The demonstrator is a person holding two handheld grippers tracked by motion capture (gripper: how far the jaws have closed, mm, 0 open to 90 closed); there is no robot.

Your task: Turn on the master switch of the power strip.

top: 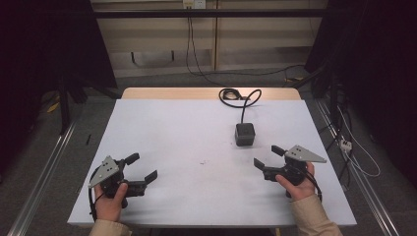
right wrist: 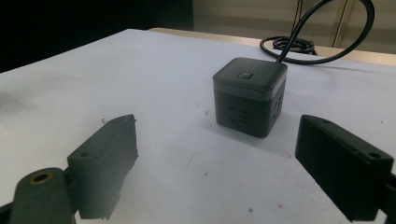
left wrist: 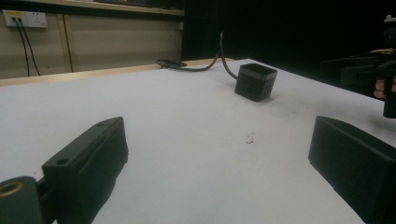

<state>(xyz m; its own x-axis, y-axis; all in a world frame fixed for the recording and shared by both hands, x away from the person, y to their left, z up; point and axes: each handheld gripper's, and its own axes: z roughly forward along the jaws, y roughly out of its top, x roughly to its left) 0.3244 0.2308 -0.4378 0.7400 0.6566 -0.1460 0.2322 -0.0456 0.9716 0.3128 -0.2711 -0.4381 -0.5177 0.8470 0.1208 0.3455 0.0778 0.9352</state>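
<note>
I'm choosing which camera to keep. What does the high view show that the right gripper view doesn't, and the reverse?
High view alone: both hands, the left hand-held gripper and right hand-held gripper with jaws open, the whole table and the floor around it. Right gripper view alone: the button on top of the black cube socket and the slots on its sides. Both: the cube, its coiled cable, the white tabletop.

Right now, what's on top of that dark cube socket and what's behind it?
The cube socket has a small button on top; its black cable runs back to a coil at the table's far edge. Its underside is hidden.
</note>
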